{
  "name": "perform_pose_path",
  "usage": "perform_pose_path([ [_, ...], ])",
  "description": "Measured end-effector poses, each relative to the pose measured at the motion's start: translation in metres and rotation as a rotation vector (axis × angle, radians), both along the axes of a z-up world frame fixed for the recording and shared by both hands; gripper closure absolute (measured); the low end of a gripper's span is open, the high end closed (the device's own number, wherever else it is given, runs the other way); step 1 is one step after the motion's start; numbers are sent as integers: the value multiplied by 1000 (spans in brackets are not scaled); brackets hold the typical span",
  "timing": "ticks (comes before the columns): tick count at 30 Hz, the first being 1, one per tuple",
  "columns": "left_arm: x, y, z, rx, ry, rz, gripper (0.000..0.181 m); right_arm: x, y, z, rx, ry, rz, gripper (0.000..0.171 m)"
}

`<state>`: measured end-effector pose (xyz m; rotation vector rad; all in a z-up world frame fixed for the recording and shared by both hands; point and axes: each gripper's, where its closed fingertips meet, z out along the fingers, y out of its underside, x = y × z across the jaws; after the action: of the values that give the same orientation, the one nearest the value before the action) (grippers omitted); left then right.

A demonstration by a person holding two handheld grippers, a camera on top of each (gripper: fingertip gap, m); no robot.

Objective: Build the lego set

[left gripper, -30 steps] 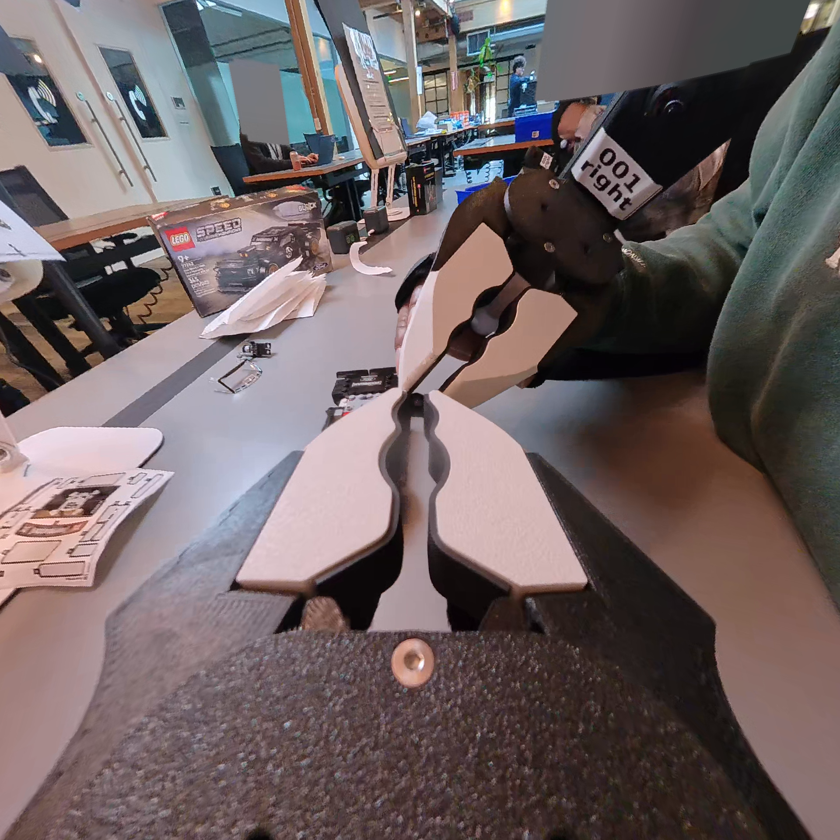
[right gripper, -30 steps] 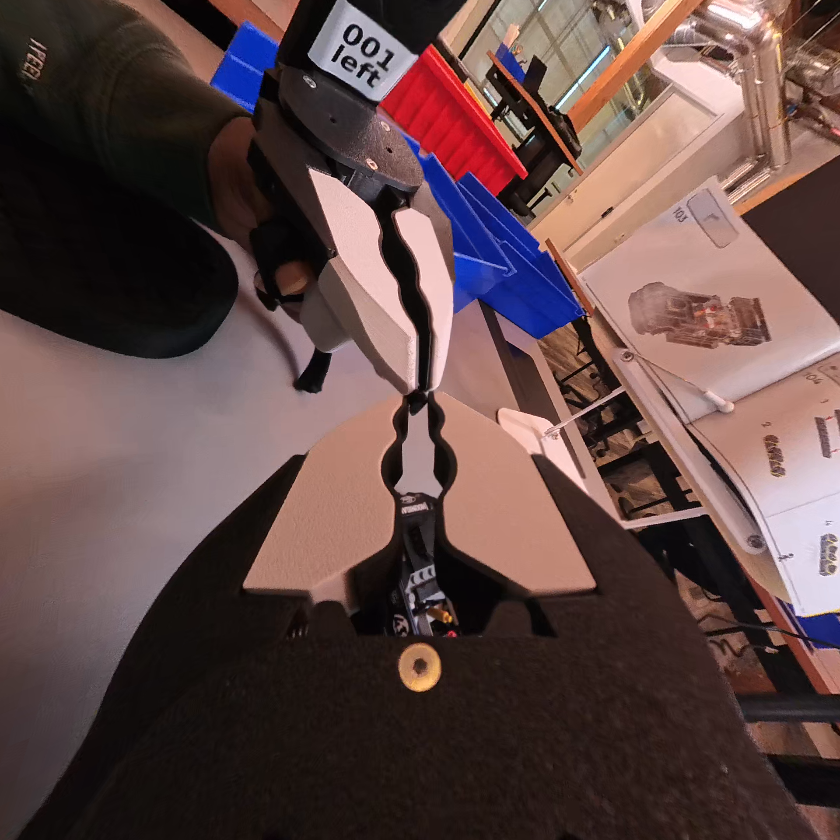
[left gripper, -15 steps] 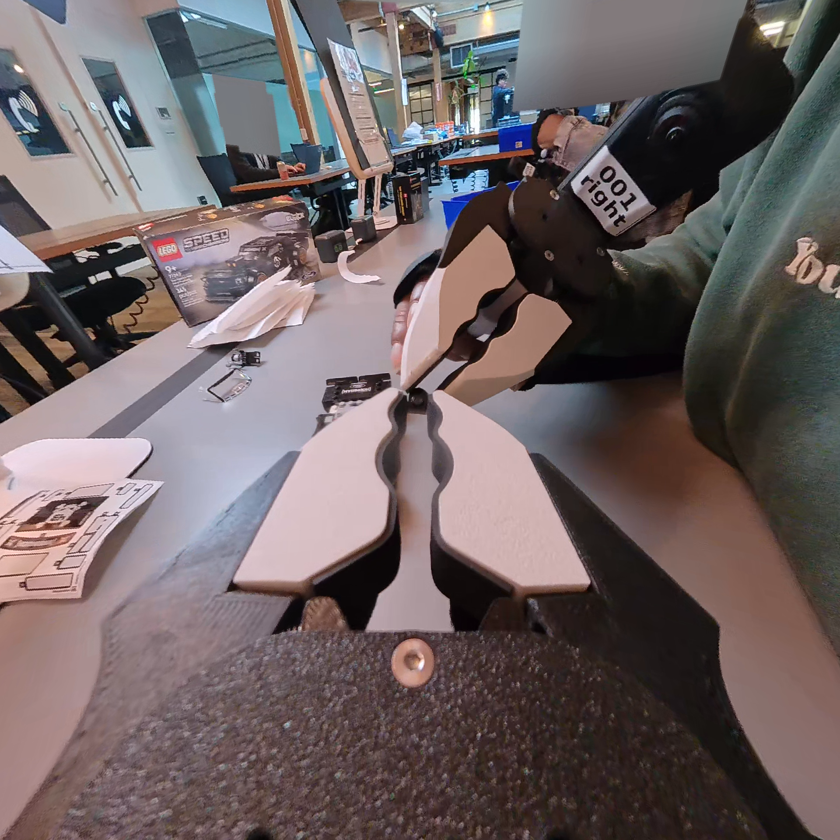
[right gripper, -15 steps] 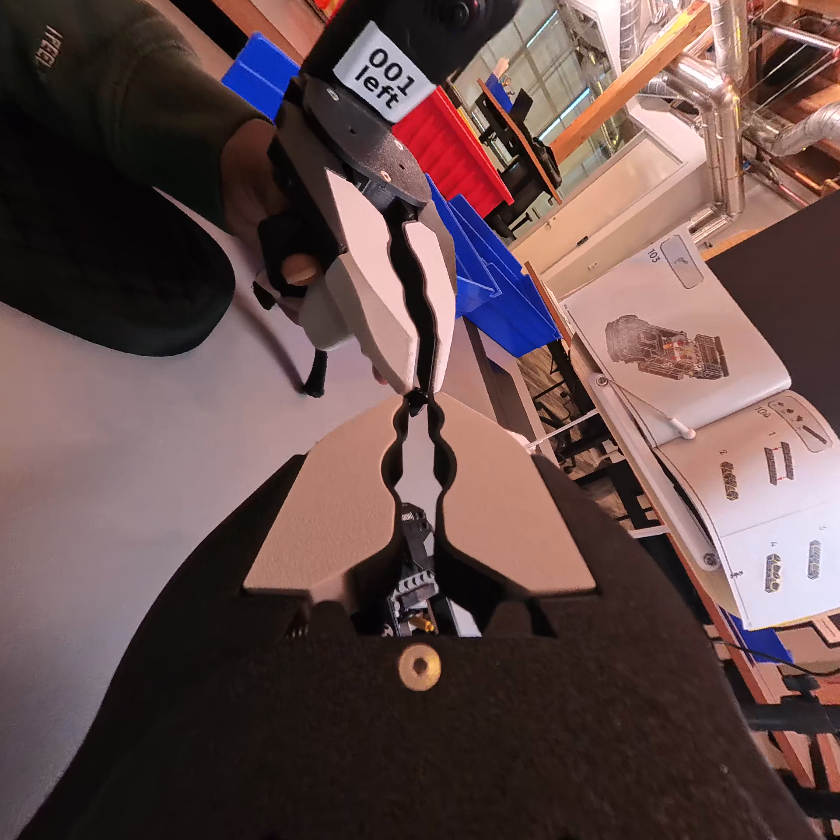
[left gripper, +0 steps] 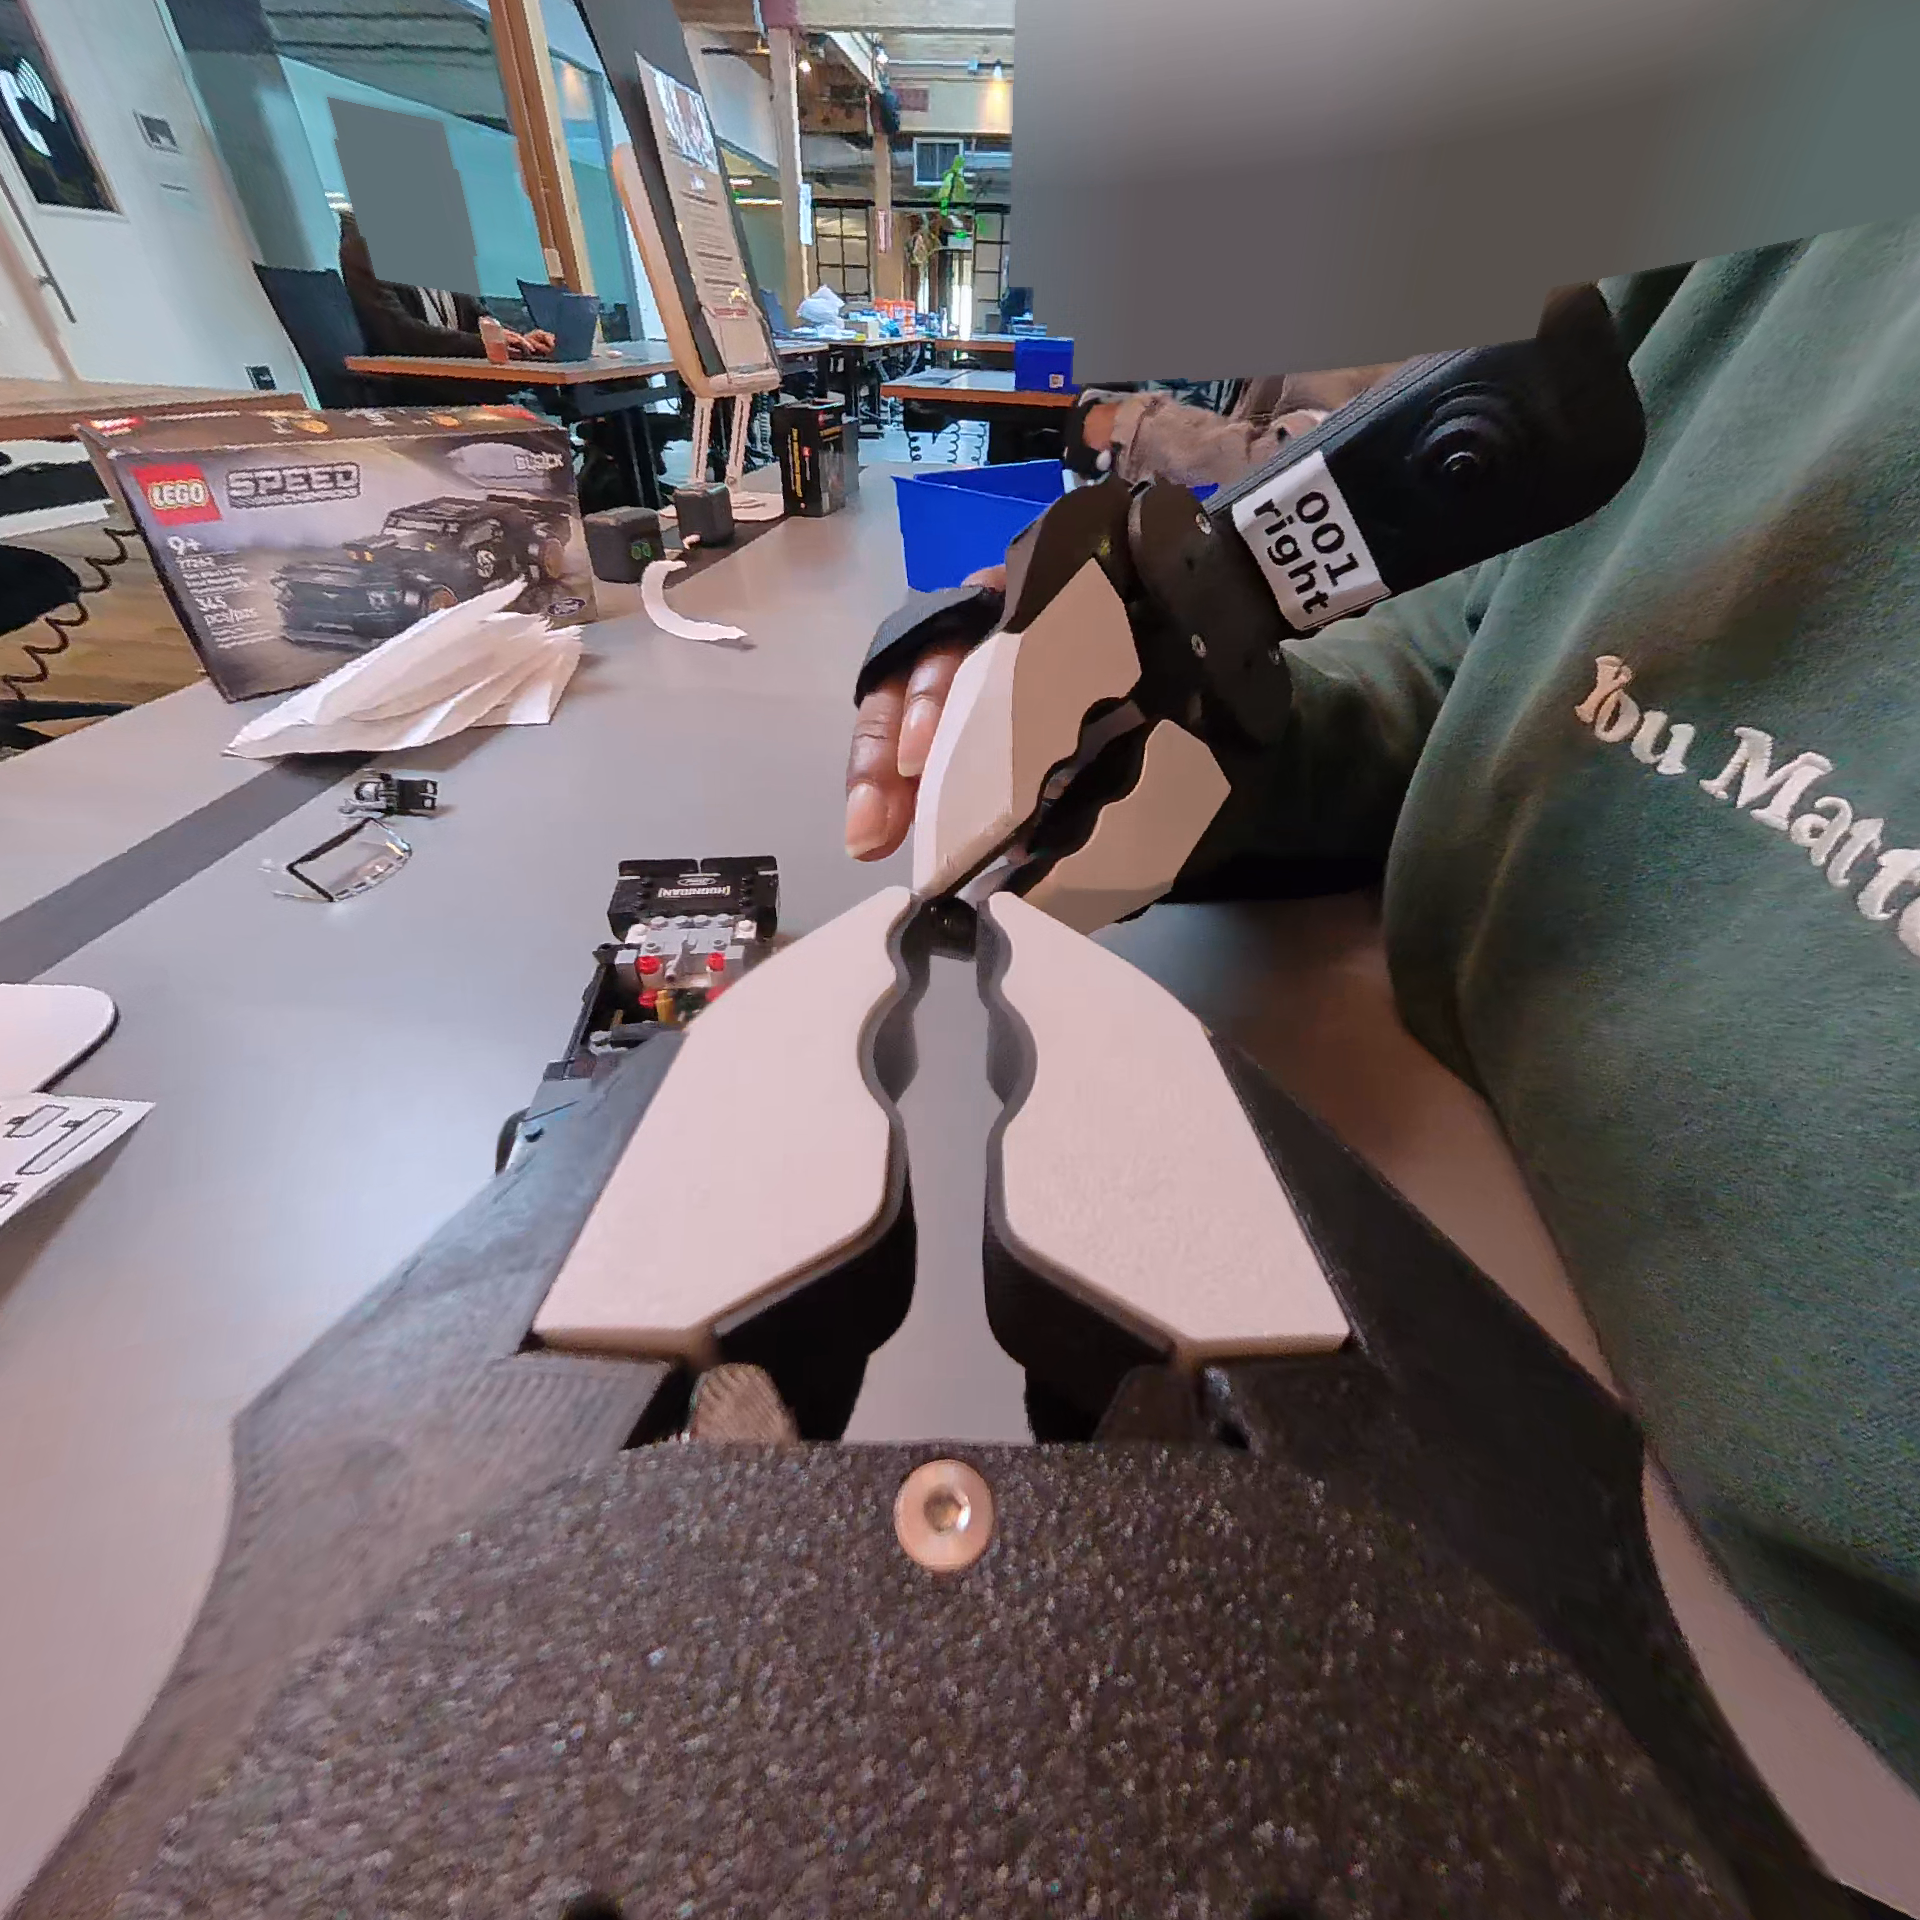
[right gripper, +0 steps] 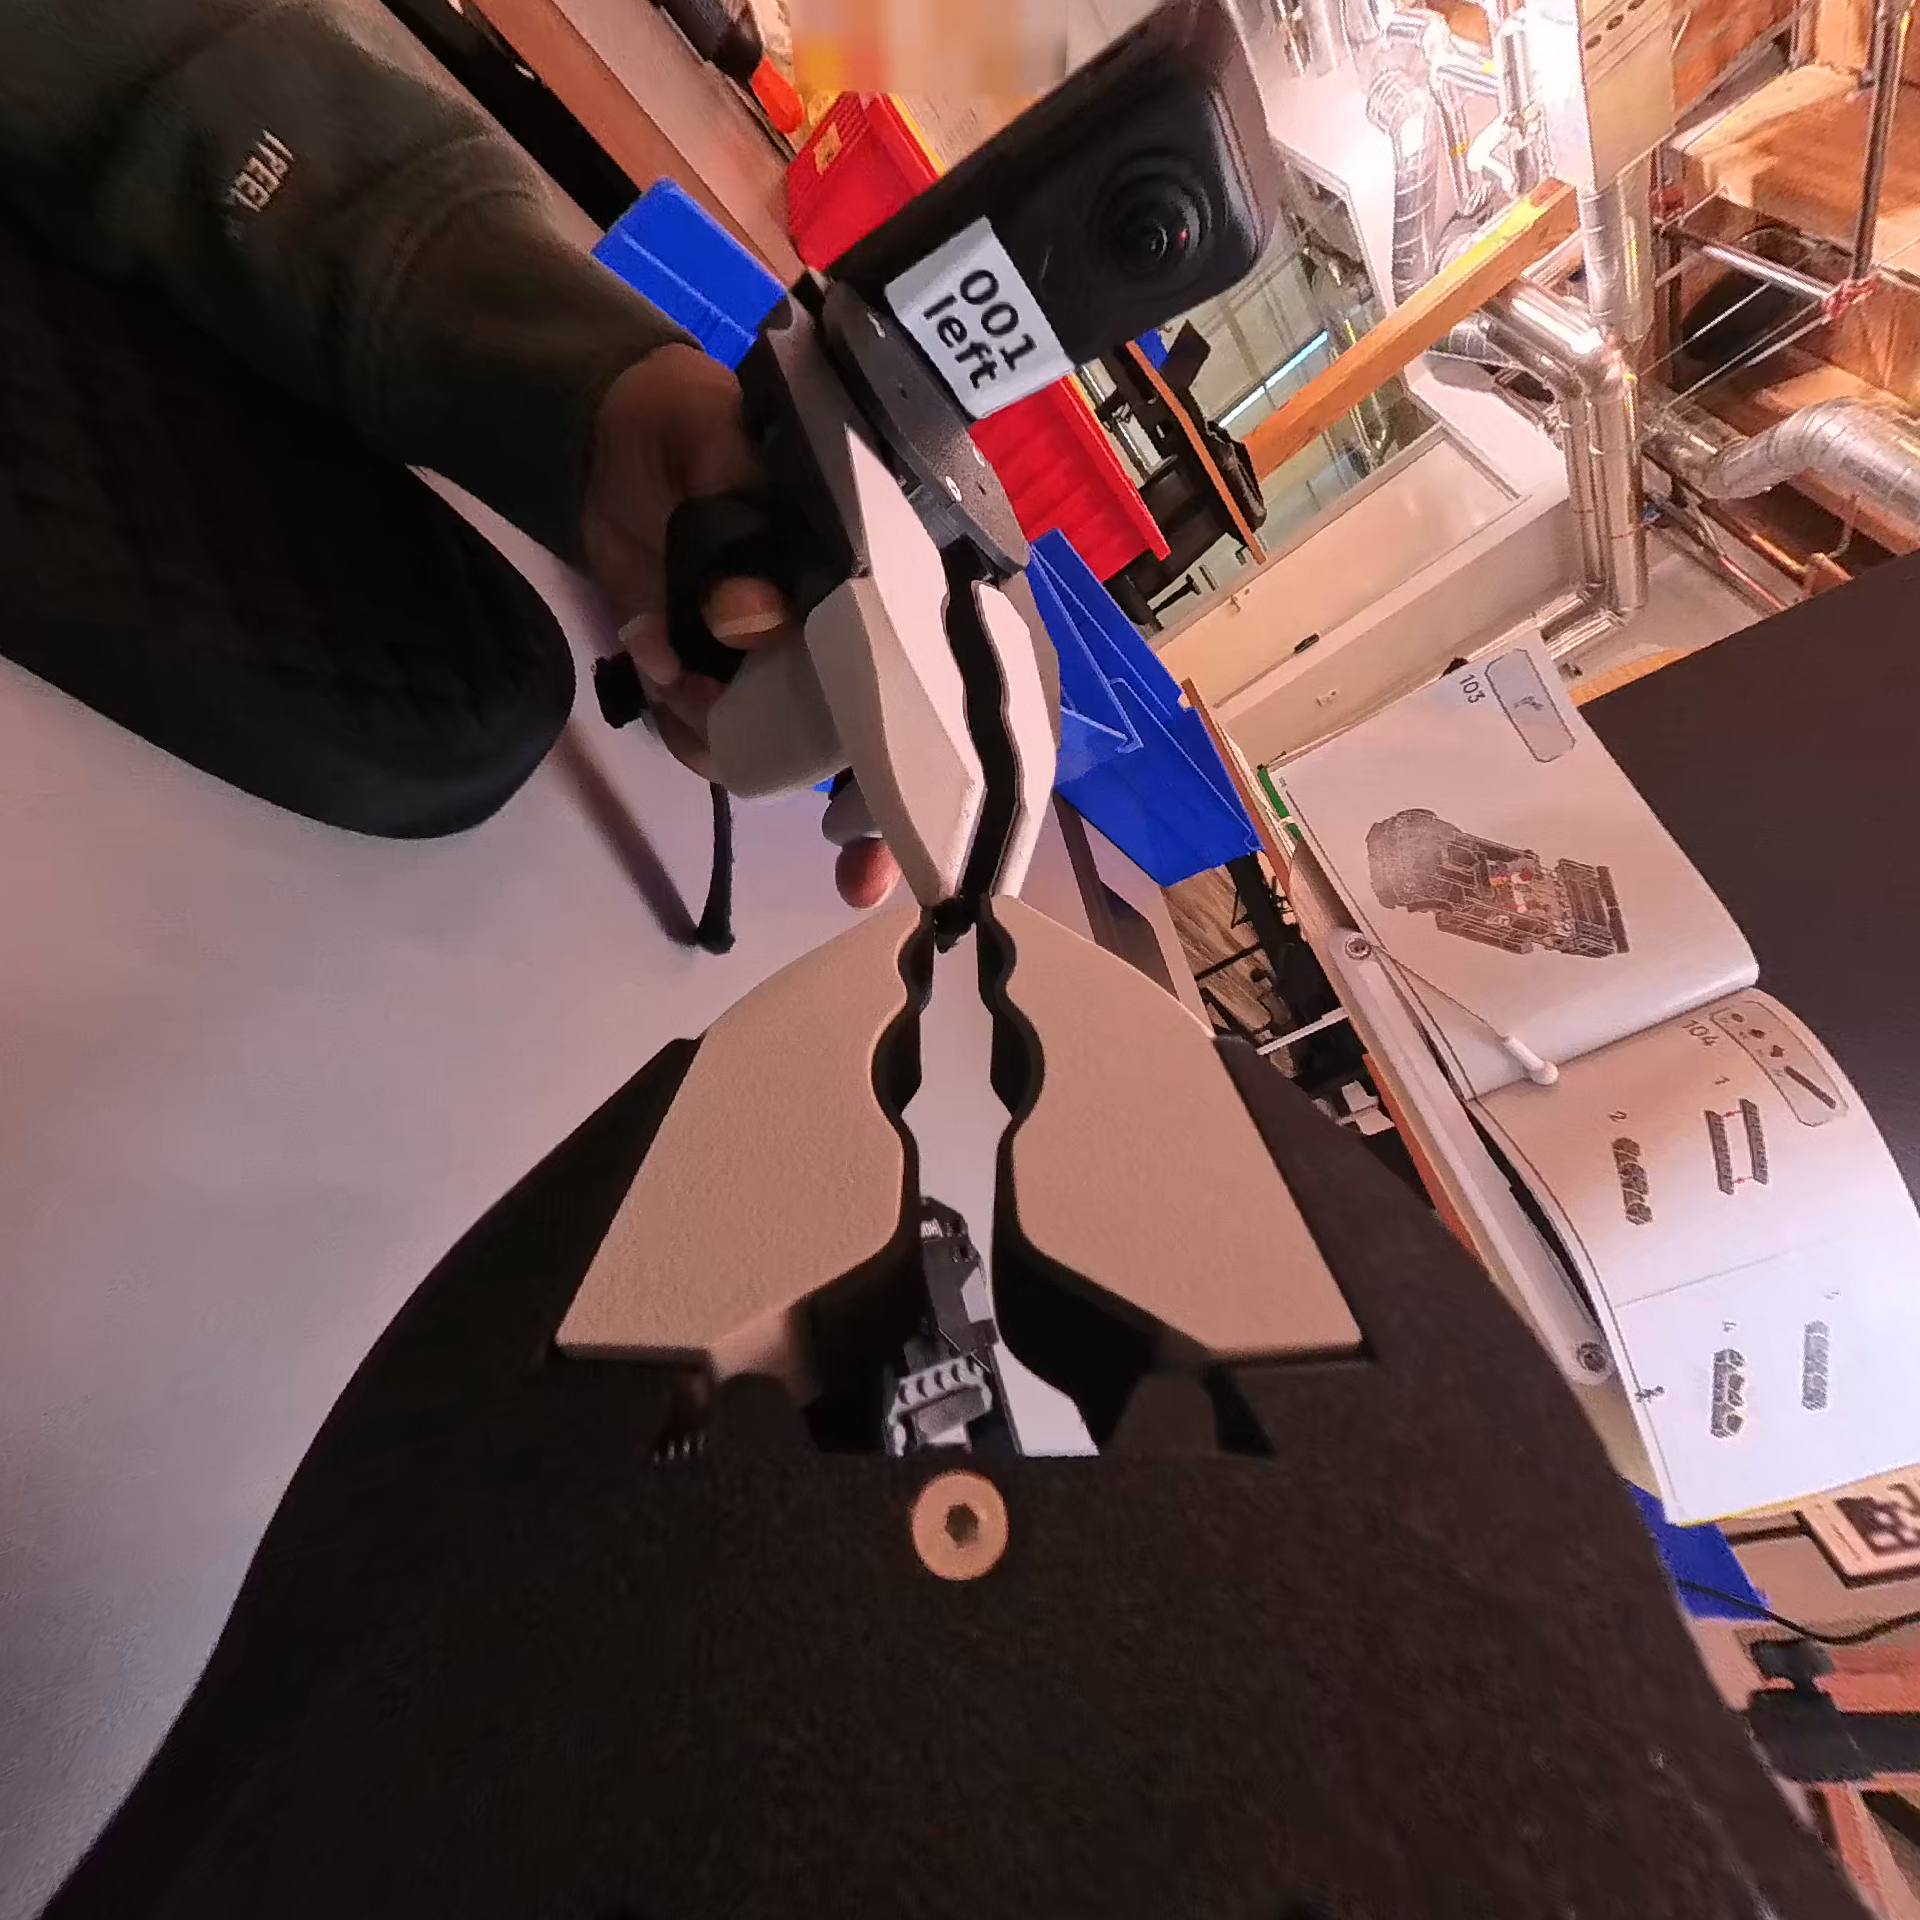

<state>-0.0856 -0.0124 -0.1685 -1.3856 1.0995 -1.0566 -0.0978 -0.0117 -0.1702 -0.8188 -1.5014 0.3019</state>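
On the grey table [left gripper: 312, 1039] of an open office lies a set box [left gripper: 343, 530].

Ahead-left of the left tool [left gripper: 945, 920] the half-built car [left gripper: 681, 951] sits close on the counter [left gripper: 312, 1039], blocking a low pass there. Straight ahead the right tool [left gripper: 961, 883] meets it tip to tip around a small black piece [left gripper: 948, 923], leaving no gap between them. Farther left lie a clear part [left gripper: 343, 862], white bags [left gripper: 416, 681] and the box [left gripper: 343, 540]. To its right a green sleeve [left gripper: 1714, 831] closes that side. Bare counter lies between car and clear part
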Motion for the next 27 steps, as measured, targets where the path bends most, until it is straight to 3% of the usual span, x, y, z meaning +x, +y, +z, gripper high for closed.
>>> perform_pose_path([
  [4,-3,-1,7,-29,-59,-24,173,0,-1,8,-92,52,6,158],
  [7,-16,3,27,-109,-220,-41,173,8,7,23,-310,154,28,140],
  [11,-38,9,55,-236,-456,-90,174,28,27,46,-550,323,33,138],
  [18,-54,16,68,-338,-619,-133,173,48,45,48,-631,390,-28,138],
  [22,-45,27,45,-285,-415,2,174,62,56,44,-632,388,-93,139],
  [27,-37,48,-36,-215,260,294,173,96,78,32,-627,387,-231,141],
])
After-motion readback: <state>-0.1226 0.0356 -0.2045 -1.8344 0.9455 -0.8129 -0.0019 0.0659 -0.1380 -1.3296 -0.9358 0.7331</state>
